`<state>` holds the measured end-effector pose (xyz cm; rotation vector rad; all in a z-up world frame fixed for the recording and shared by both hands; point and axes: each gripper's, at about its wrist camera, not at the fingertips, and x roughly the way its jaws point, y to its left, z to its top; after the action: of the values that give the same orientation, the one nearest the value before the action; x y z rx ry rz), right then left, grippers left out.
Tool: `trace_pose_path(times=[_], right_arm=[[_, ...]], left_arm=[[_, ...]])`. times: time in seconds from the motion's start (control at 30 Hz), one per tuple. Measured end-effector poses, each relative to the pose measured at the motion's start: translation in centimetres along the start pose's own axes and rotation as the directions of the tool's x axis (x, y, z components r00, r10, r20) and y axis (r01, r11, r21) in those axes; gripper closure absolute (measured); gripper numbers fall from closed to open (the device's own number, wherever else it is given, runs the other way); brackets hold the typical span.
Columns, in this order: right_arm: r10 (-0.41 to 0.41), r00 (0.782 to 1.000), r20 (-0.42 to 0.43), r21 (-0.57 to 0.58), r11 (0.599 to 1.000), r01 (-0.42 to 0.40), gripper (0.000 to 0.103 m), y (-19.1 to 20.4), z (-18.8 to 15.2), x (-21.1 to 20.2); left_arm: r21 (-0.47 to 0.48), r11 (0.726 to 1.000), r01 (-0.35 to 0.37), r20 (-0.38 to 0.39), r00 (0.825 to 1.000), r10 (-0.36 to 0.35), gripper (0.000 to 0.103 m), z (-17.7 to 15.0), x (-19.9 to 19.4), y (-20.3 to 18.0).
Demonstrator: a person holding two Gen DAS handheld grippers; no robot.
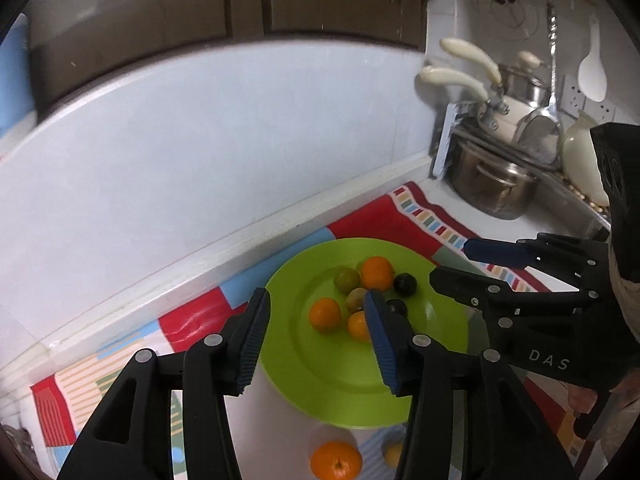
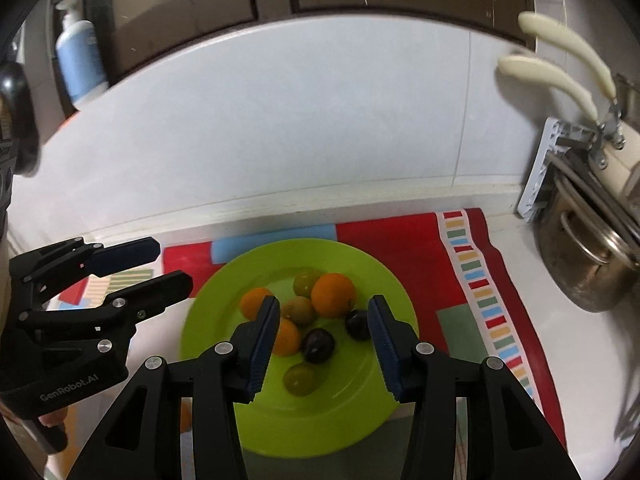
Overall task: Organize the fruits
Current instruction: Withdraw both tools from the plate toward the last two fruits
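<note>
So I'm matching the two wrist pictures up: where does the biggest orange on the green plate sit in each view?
Left wrist: biggest orange sits at the far side of the fruit pile, above the gripper's right finger.
Right wrist: same orange lies at the pile's far right, between the fingers.
Shared landmark: green plate.

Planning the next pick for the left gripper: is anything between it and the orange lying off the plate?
Nothing visible blocks it. The orange lies on the mat just below the open left gripper, in front of the green plate.
</note>
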<state>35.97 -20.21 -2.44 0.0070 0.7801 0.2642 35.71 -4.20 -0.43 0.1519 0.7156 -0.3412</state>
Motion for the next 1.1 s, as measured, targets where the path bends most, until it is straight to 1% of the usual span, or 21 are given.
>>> trace_pose_path(times=[0.2, 0.3, 0.43, 0.47, 0.53, 0.67, 0.9, 1.1], right_arm=[[0.003, 0.999, 0.038, -0.008, 1.000, -0.002, 0.056, 1.8, -1.1, -3.7], [0.005, 0.999, 0.047, -0.015, 1.000, -0.004, 0.056, 2.8, -1.8, -4.9], [0.016, 0.999, 0.049, -0.028, 0.999, -0.015, 0.056, 4.3, -2.8, -6.4], [0.018, 0.999, 0.050, -0.033, 0.999, -0.016, 0.052, 4.5, -3.1, -6.5], [0.011, 0.998, 0.055, -0.039, 0.999, -0.009, 0.049, 5.2, -3.7, -7.0], [0.003, 0.998, 0.057, -0.054, 0.999, 0.000, 0.049, 6.4, -4.8, -7.7], [-0.047, 0.993, 0.110, -0.100, 0.993, 0.058, 0.049, 8.5, -6.8, -8.7], [-0.040, 0.995, 0.091, -0.096, 0.994, 0.049, 0.049, 9.3, -8.3, -8.0]], left_arm=[[0.030, 0.999, -0.014, 0.044, 0.999, 0.013, 0.045, -0.9, -3.7, -0.3], [0.054, 0.998, -0.025, 0.068, 0.997, 0.021, 0.043, -1.7, -5.6, -0.4], [0.079, 0.996, -0.046, 0.093, 0.995, 0.038, 0.038, -2.6, -7.6, -0.5], [0.084, 0.995, -0.049, 0.097, 0.994, 0.041, 0.037, -3.0, -8.0, -0.4], [0.089, 0.995, -0.053, 0.101, 0.994, 0.043, 0.036, -3.6, -8.7, -0.3], [0.103, 0.993, -0.062, 0.105, 0.993, 0.051, 0.034, -5.3, -9.6, 0.1], [0.147, 0.987, -0.068, 0.126, 0.991, 0.050, 0.034, -8.1, -10.4, 0.5], [0.180, 0.983, -0.045, 0.119, 0.993, 0.024, 0.033, -10.0, -9.8, 0.7]])
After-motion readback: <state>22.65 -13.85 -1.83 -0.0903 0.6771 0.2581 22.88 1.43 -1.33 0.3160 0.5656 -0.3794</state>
